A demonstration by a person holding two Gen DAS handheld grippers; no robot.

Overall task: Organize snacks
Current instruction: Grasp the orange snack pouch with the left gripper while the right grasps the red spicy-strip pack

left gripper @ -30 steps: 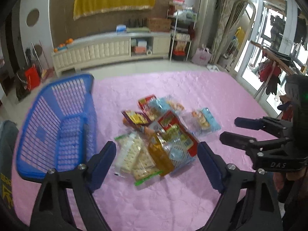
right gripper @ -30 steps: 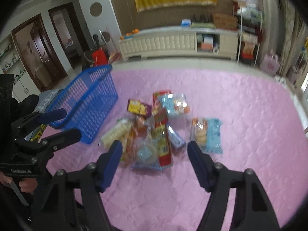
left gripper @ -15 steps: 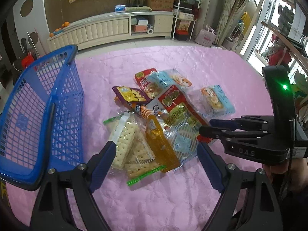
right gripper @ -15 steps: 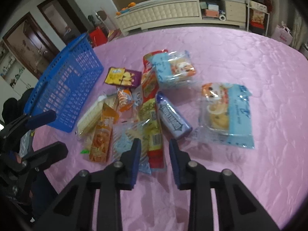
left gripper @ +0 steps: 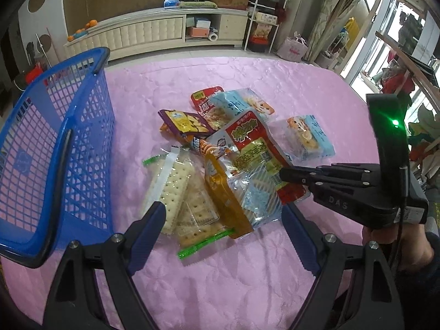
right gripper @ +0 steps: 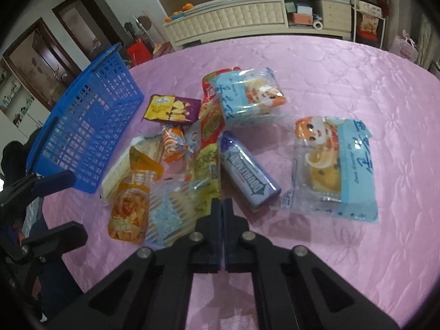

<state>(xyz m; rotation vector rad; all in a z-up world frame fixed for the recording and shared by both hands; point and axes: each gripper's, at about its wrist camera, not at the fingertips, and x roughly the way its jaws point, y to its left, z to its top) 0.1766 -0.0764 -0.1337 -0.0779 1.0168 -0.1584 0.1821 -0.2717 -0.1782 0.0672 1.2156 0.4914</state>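
Note:
A heap of snack packs lies on the pink tablecloth [left gripper: 220, 280] beside a blue mesh basket [left gripper: 82, 137] [right gripper: 90, 126], which looks empty. My right gripper [right gripper: 222, 202] [left gripper: 282, 172] is shut, its tips pinching the near end of the long red-and-yellow pack [right gripper: 209, 165] [left gripper: 247, 137]. My left gripper [left gripper: 222, 210] [right gripper: 77, 206] hangs open just above the cracker pack [left gripper: 176, 189] and the orange pack [left gripper: 222, 192], holding nothing. A clear striped pack [right gripper: 170, 211] lies between the two grippers.
A light blue cake pack [right gripper: 335, 165] lies apart at the right, a purple gum pack [right gripper: 244, 170] beside the heap, and a purple-and-yellow chip bag [right gripper: 173, 108] near the basket. Beyond the table stand a white cabinet [left gripper: 154, 33] and shelves [left gripper: 261, 13].
Both grippers have sunk towards the heap. The right gripper's jaws have gone from wide open to shut at the end of the long red pack. The left gripper's jaws stayed open.

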